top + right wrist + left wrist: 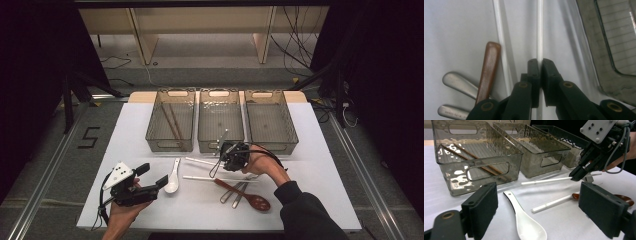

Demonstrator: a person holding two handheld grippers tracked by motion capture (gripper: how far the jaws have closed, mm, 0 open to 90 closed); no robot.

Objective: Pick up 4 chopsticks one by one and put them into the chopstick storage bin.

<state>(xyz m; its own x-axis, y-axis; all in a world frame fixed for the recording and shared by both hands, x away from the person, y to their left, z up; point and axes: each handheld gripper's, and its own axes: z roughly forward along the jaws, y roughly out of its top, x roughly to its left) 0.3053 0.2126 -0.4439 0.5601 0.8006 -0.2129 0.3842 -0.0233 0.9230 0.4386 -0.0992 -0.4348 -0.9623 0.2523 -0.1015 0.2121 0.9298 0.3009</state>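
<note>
Pinching one white chopstick (539,30) near its end, the right claw (540,61) has its jaws pressed together on the thin stick, which lies on the white worktop (310,150) just in front of the middle bin (220,121). The grip looks meant for lifting the stick toward a bin, since the left bin (170,120) already holds a pair of brown chopsticks (170,121), which suggests sorting by kind. The left claw (546,202) hangs spread and empty above the white ceramic spoon (526,222), probably waiting its turn. From above, all three bins and the loose pile show: a second white chopstick (220,178), a wooden spoon (245,195) and metal handles (236,192). The right gripper view alone shows how squarely the pads close on the stick; the left gripper view shows that stick's far length resting flat.
</note>
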